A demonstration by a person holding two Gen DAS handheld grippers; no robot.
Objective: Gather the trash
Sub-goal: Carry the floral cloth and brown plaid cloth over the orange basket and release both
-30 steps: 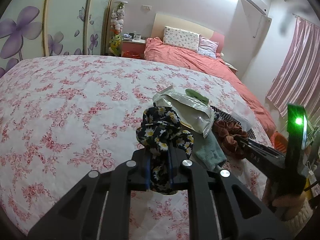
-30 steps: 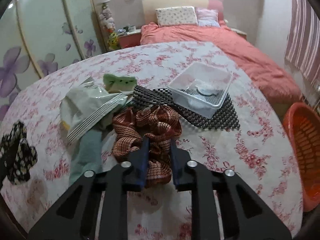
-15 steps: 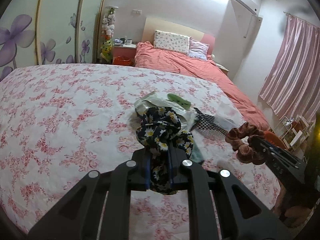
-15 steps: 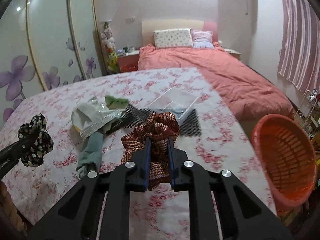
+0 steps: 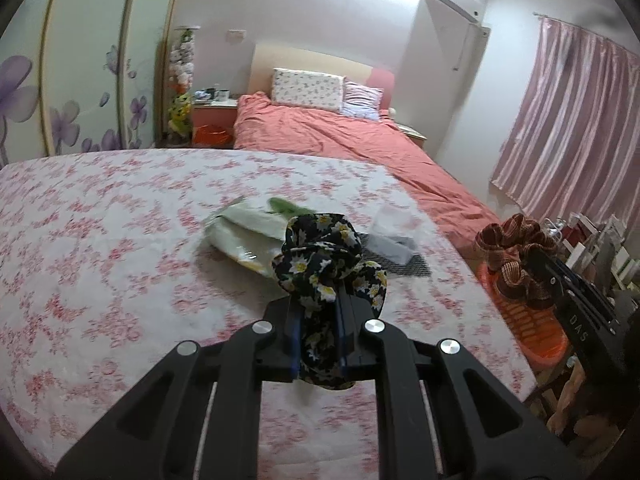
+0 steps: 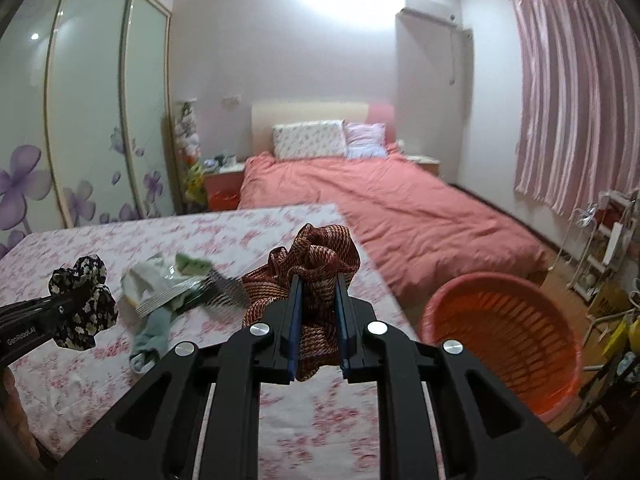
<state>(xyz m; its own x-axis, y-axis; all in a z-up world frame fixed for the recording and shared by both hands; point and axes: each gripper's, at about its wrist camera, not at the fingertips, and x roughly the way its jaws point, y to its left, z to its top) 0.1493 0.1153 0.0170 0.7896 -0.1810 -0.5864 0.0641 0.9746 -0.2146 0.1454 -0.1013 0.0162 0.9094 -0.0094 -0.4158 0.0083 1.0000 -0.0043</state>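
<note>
The left gripper (image 5: 318, 334) is clamped on the black floral scrunchie (image 5: 328, 260) at frame centre, held above the floral tablecloth (image 5: 120, 240). The right gripper (image 6: 319, 330) is clamped on the brown scrunchie (image 6: 316, 256). The step in hand appears to be the carry. The next move calls for positioning each over the orange basket (image 6: 508, 332), lower right, then releasing.

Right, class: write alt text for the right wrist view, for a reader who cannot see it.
The right gripper holds a rust-brown scrunchie over a floral-covered table, with an orange basket on the floor to the right. At left, the left gripper holds a black floral scrunchie; wrappers and a sock lie on the table, a pink bed behind.
</note>
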